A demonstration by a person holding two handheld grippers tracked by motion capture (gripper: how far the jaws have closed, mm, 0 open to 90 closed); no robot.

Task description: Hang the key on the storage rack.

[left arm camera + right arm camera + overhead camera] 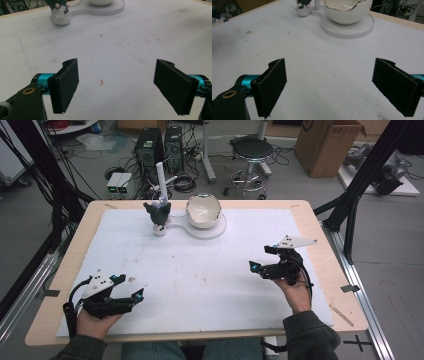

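Left gripper (129, 288) and right gripper (258, 258), both wide and empty, sit low on the counter (200, 270), well apart from the far-edge white bowl (203, 211) and small figurine (159, 216); a hurried reach could topple the figurine.

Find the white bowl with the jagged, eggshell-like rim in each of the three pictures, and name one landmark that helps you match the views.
High view: the white bowl sits at the far middle of the table, on a round white base.
Left gripper view: only its bottom peeks in at the top edge, left of centre.
Right gripper view: the bowl is at the top, right of centre.
Shared landmark: the small dark figurine beside the bowl's base.
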